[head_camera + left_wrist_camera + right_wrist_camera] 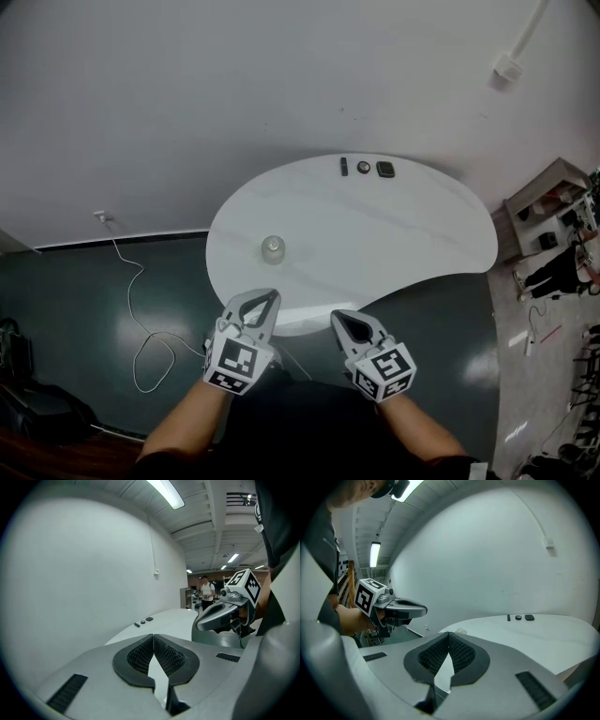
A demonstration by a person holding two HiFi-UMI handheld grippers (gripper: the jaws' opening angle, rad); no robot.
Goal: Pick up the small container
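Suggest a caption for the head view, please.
Left gripper and right gripper, shut and empty, hover short of the small container on the table.

The small container (pixel 272 247) stands on the tabletop (pixel 403 244) toward its 9 o'clock side, well apart from 3 small items (pixel 365 168) lined up at the 12 o'clock edge, near the wall (pixel 234 84). The left gripper (pixel 273 294) hangs over the 6 o'clock edge, at 6 o'clock of the container, with the right gripper (pixel 337 317) at its 3 o'clock. A cable (pixel 141 272) lies on the floor (pixel 75 291) at the tabletop's 9 o'clock, and a shelf unit (pixel 548 197) stands at its 3 o'clock.
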